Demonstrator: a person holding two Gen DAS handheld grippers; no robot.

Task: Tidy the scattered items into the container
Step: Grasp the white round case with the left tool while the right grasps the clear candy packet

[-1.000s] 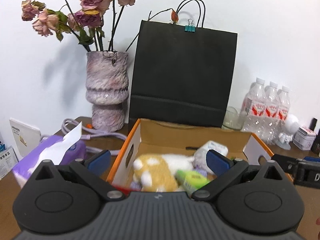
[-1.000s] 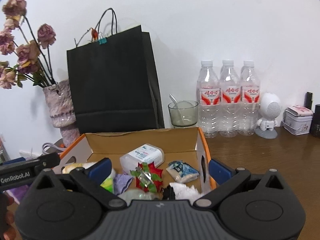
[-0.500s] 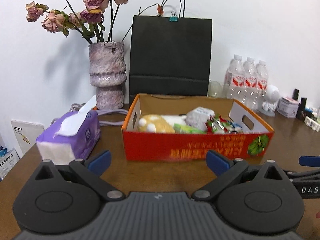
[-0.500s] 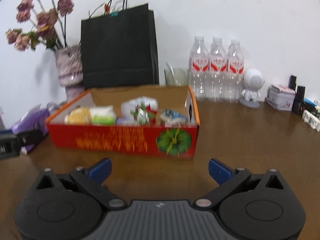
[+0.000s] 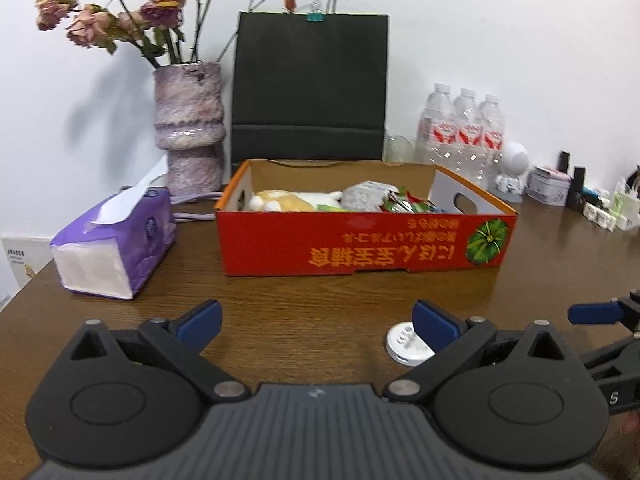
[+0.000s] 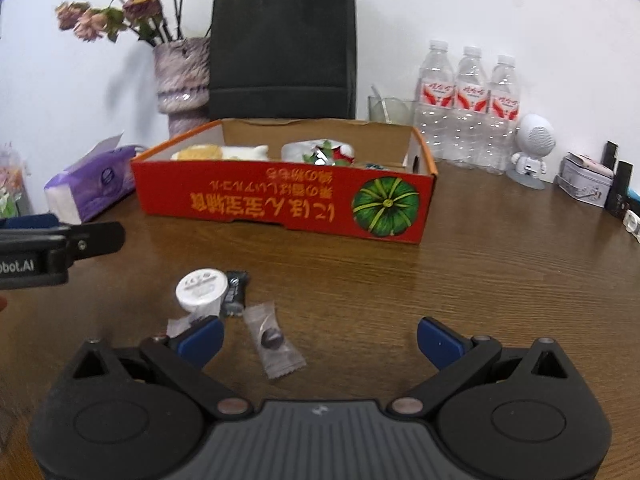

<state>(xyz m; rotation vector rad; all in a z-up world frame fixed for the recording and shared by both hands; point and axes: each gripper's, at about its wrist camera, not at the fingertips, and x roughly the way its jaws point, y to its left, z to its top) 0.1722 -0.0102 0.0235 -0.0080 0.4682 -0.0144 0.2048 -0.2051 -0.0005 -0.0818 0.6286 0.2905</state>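
Already well stocked, the red cardboard box [image 6: 282, 200] sits at 12 o'clock from both grippers, holding a plush toy [image 5: 280, 201], a grey-white packet [image 5: 366, 196] and a red-and-green foil wrapper [image 6: 326, 156]. Three strays lie on the wooden table [image 6: 500, 264] just short of it: a white round lid [image 6: 201, 289], a small dark sachet [image 6: 235, 292] touching its 3 o'clock edge, and a clear-wrapped sweet [image 6: 274, 340] at 5 o'clock from the lid.

A second ago both cameras looked straight down into the box from close above; half a second ago they had drawn back to see its whole front wall. Now they sit farther back and lower, and the strays, absent from the earlier views, have come into sight. That suggests the last drop-off is finished and the next pick-up is starting, with the job likely near its end.

Left gripper [image 5: 316, 318] and right gripper [image 6: 319, 338] both stand with jaws wide apart and empty. In the left view the lid lies at 3 o'clock beside the right blue pad; in the right view the sweet rests between the fingers, toward the left one.
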